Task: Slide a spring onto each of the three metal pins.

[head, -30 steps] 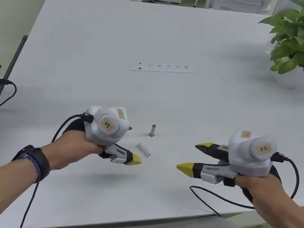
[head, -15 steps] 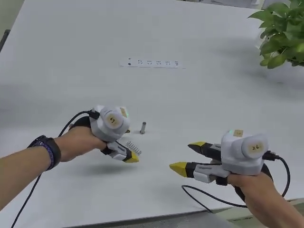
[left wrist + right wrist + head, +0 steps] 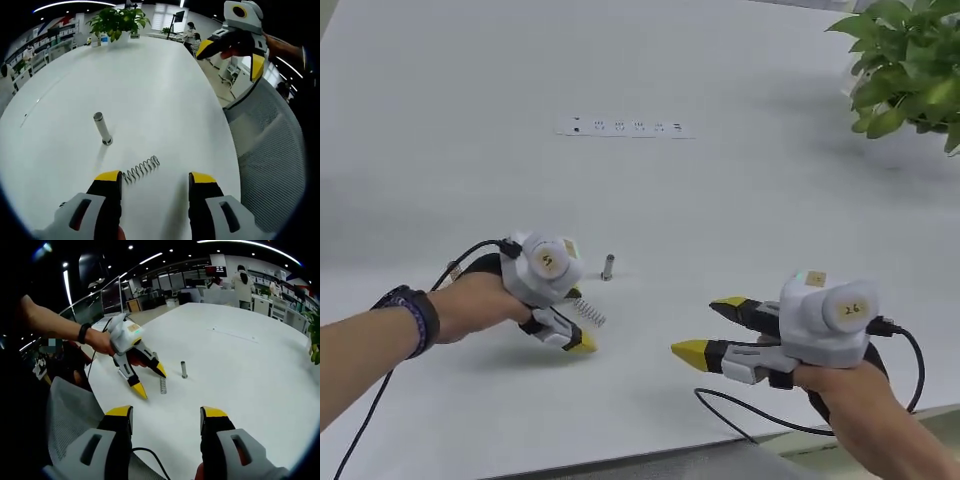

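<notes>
**Head view.** The left gripper [image 3: 578, 320] is held low over the table [image 3: 740, 190] with its jaws spread. The spring [image 3: 588, 313] lies flat between them and is not yet pinched. The pin [image 3: 608, 267] stands upright just beyond. The right gripper [image 3: 705, 326] is held well apart, jaws spread, with nothing in them.

**Left gripper view.** The spring [image 3: 141, 168] lies slantwise, nearer the left-hand jaw (not centred). The gripper should be shifted until the spring sits midway. It should then be closed gently across the coils near one end, so that the other end is left free and no coil is crushed.

**Right gripper view.** The pin [image 3: 184, 369] is seen just beside the spring [image 3: 162, 385]. The free end should be lined up over the pin's top before it is lowered.
</notes>
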The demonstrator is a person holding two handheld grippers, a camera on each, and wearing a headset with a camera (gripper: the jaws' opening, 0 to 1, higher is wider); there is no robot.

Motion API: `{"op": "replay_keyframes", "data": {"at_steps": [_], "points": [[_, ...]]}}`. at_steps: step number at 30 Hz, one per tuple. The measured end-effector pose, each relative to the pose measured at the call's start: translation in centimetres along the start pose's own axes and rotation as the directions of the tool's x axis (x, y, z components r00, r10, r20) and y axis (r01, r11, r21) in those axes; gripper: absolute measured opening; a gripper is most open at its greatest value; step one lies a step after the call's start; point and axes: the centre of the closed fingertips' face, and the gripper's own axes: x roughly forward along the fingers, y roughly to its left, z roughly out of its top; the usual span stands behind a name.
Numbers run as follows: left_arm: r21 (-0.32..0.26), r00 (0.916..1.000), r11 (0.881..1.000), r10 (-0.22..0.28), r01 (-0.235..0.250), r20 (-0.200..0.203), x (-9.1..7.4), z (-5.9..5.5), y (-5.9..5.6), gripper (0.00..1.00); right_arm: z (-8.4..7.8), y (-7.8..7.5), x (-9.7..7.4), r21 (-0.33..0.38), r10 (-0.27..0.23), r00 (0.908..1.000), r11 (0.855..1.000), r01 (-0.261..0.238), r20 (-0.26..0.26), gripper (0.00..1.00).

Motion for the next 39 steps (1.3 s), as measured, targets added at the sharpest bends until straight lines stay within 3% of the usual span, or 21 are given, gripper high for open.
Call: {"op": "replay_keyframes", "data": {"at_steps": [5,13,19,25,29,36,39], "points": [[0.034,1.0,0.999,-0.003,0.003,-0.007,-0.3,-0.5,-0.5,0.41,-0.1,0.1,0.2,-0.001,0.003,1.0,1.0,-0.003,-0.004,0.52],[0.094,0.9994,0.996,0.014,-0.011,-0.031,0.3,-0.6,-0.5,0.38,-0.2,0.5,0.5,-0.005,0.014,0.9999,1.0,-0.014,-0.009,0.52],[0.184,0.9963,0.983,0.021,-0.005,-0.083,0.1,-1.9,-0.8,0.3,0.1,0.4,0.2,-0.011,0.008,0.9999,1.0,-0.008,-0.006,0.52],[0.223,0.9948,0.975,0.033,-0.01,-0.097,-0.7,-3.0,-0.9,0.14,0.0,0.2,0.1,-0.012,0.005,1.0,1.0,-0.005,-0.007,0.52],[0.224,0.9961,0.974,0.029,-0.01,-0.083,-0.8,-3.2,-1.5,0.03,0.0,0.4,0.3,-0.015,0.009,0.9999,1.0,-0.009,-0.008,0.51],[0.164,0.9945,0.985,0.066,-0.052,-0.082,-1.2,-3.6,-1.4,0.03,0.3,0.8,0.6,-0.025,0.019,0.9998,1.0,-0.019,-0.006,0.51],[0.11,0.995,0.991,0.081,-0.075,-0.058,-1.7,-3.6,-1.4,0.03,0.4,0.9,0.6,-0.027,0.023,0.9997,0.999,-0.023,-0.003,0.51]]}}
